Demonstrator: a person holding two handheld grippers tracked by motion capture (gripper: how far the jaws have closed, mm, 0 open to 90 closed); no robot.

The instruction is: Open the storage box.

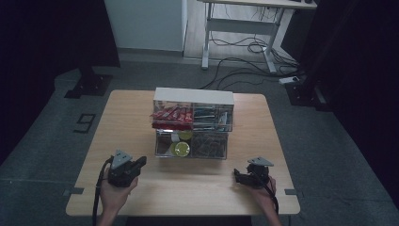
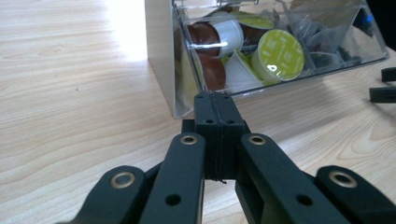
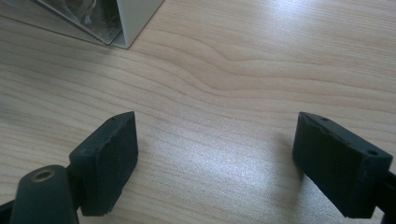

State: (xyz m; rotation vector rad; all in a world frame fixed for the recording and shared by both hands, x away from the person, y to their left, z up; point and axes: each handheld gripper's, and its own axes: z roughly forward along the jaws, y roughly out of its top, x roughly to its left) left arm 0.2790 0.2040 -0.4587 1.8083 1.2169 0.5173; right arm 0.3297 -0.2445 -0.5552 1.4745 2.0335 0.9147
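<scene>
A clear two-tier drawer organiser (image 1: 193, 123) stands mid-table; red packets fill its upper left bin, and green-lidded coffee capsules (image 1: 180, 149) fill the lower left one. My left gripper (image 1: 141, 164) rests on the wood in front of its left corner, held by a hand. In the left gripper view that gripper (image 2: 213, 105) is shut, jaws pressed together, pointing at the bin with the green-lidded capsule (image 2: 279, 55). My right gripper (image 1: 238, 175) lies at the front right. Its jaws stand wide apart and open (image 3: 215, 156) over bare wood, with the organiser's corner (image 3: 130, 18) ahead.
The wooden table (image 1: 141, 197) has free surface in front of and beside the organiser. Beyond the table are a grey floor, a desk frame with cables (image 1: 244, 47) and dark stands at both sides.
</scene>
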